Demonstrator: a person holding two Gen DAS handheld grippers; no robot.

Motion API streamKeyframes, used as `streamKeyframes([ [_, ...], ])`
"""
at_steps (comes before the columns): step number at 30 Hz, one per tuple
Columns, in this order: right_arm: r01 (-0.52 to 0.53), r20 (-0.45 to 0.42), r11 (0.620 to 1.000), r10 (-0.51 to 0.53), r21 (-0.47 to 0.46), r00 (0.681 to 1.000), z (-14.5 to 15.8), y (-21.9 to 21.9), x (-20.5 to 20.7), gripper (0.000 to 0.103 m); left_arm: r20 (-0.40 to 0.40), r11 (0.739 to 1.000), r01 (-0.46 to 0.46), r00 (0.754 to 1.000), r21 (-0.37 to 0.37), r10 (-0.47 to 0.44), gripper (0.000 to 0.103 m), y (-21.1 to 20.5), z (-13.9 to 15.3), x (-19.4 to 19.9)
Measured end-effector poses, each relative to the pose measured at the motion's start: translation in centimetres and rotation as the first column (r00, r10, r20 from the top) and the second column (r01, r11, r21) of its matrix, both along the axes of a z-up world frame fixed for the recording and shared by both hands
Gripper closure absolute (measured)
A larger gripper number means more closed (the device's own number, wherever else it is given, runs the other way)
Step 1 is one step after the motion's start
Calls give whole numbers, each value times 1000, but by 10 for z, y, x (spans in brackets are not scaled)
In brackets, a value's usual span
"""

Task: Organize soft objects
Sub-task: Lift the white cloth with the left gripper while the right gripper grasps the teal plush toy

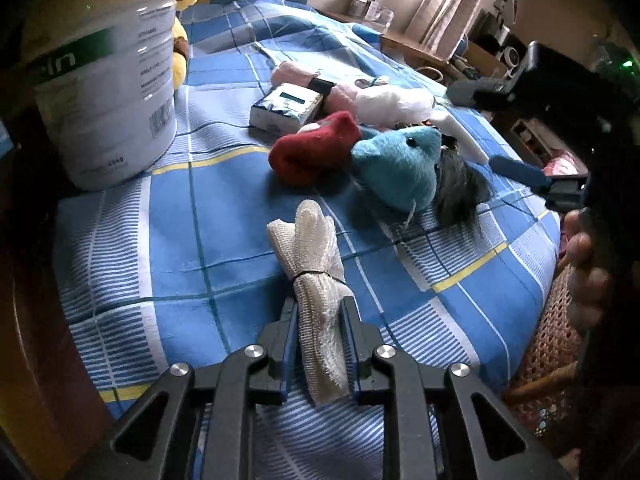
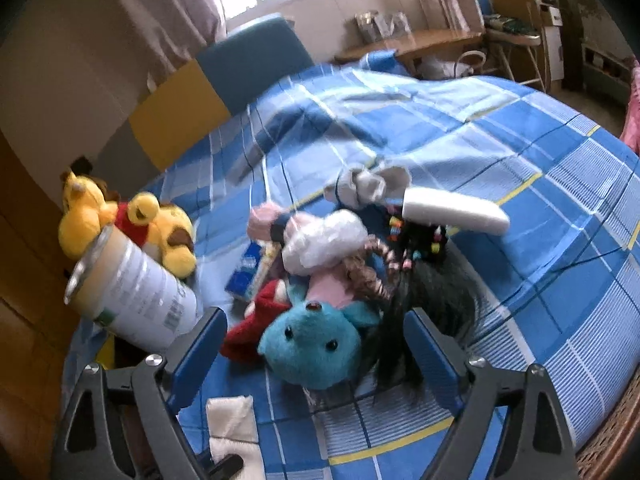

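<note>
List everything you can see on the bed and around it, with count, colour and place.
bandage roll: one, white, near edge, tied with a band
teal plush: one, teal, centre of pile
red plush: one, red, left of teal plush
black wig: one, black, right of teal plush
tissue pack: one, blue-white, behind red plush
tin: one, white, left on bed
yellow plush toys: at least two, behind tin
bedsheet: one, blue check
left gripper: shut on bandage roll
right gripper: open, over teal plush
</note>
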State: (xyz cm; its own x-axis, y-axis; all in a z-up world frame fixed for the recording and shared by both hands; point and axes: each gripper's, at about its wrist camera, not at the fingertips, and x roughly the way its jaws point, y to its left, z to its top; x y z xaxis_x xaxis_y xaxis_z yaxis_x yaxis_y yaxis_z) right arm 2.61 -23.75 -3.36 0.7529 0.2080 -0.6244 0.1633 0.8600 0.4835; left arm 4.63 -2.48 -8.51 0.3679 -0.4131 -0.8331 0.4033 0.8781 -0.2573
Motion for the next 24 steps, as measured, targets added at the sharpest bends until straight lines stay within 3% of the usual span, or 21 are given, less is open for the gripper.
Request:
streamKeyframes([
  [8, -171, -218, 966, 128, -192, 968, -29, 44, 38, 15, 43, 1000, 3, 999, -18, -2, 85, 7, 3, -7],
  [10, -183, -244, 962, 132, -202, 961, -35, 46, 41, 47, 52, 1000, 8, 999, -28, -7, 86, 9, 7, -11],
  [13, -178, -235, 969, 135, -171, 962, -36, 40, 39, 55, 62, 998, 9, 998, -55, -6, 87, 15, 14, -16],
  [19, -166, -250, 983, 142, -76, 958, -39, 24, 35, 56, 97, 988, -33, 994, -149, 48, 87, 52, 46, -26],
  [24, -166, -253, 982, 140, -86, 957, -39, 24, 32, 56, 103, 962, -159, 977, -220, 185, 87, 104, 69, -25],
])
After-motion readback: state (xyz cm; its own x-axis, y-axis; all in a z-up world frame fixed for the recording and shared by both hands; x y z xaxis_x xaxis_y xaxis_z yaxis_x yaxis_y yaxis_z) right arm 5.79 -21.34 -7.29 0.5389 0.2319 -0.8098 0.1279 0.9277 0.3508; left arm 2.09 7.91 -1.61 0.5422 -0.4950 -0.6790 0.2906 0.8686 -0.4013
